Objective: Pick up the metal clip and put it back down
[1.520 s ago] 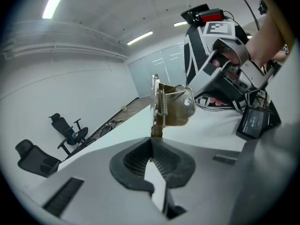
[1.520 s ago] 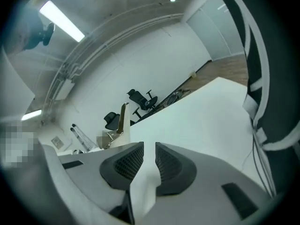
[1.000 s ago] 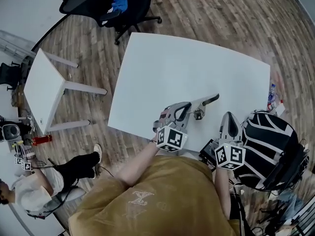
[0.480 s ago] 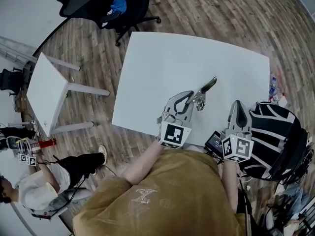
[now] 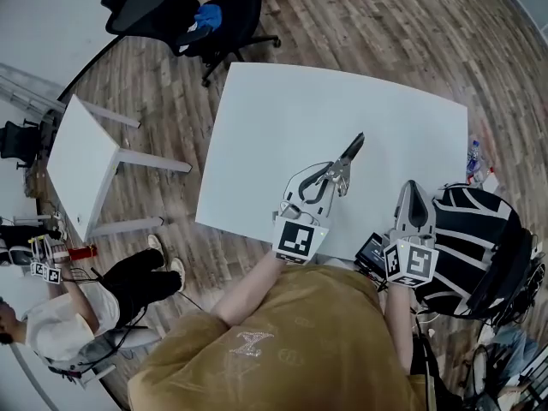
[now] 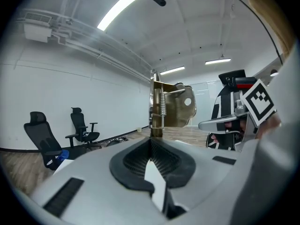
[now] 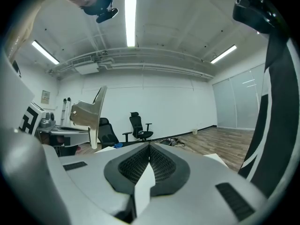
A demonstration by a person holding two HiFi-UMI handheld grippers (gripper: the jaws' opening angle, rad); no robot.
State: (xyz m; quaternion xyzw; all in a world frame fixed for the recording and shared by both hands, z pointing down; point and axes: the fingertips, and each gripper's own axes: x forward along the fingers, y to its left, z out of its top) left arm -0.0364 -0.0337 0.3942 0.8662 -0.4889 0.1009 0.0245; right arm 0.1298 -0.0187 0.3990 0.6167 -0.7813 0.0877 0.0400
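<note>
The left hand-held gripper (image 5: 336,176) clamps the metal clip (image 5: 351,151) above the desk (image 5: 282,110); the right hand-held gripper (image 5: 413,188) is closed and empty.

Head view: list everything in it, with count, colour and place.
big table: one, white, centre
small table: one, white, left
office chairs: two, black, top left
cloth: one, blue, on one of the chairs
metal clip: one, silver, held up over the big table
striped thing: one, black and white, right of the big table; bag or seat, cannot tell
bottle: one, clear, beyond the big table's right edge
other person: one, white top, bottom left
floor: brown wood, all round
left gripper: grey, shut on the metal clip
right gripper: grey, shut, empty, at the big table's near edge
</note>
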